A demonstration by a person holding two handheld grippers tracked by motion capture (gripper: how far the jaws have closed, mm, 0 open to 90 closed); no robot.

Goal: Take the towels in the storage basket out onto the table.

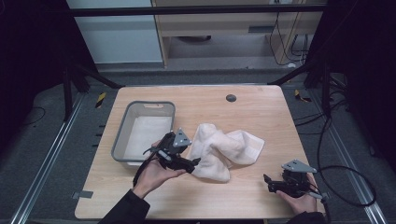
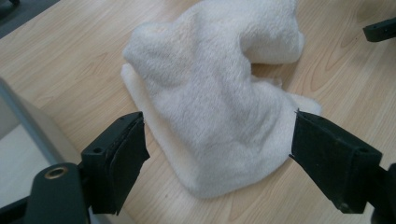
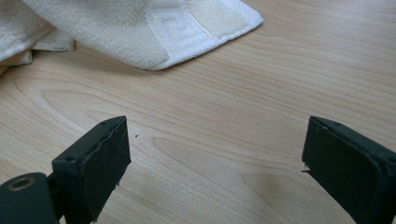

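A crumpled white towel [image 1: 224,147] lies in the middle of the wooden table [image 1: 261,112]. My left gripper [image 1: 192,164] is open at the towel's near left end. In the left gripper view its jaws [image 2: 219,128] stand wide on either side of the fluffy towel [image 2: 210,93], not touching it. My right gripper [image 1: 267,183] is open near the table's front right, low over bare wood. In the right gripper view the jaws [image 3: 218,135] are wide apart with nothing between them, and the towel's hemmed corner [image 3: 130,28] lies a short way ahead.
A grey plastic basket [image 1: 119,140] stands at the table's left with a white cloth [image 1: 147,133] in it; its rim [image 2: 28,126] is close beside my left gripper. A small dark round disc [image 1: 230,98] marks the table's far side. Black cables trail off the right.
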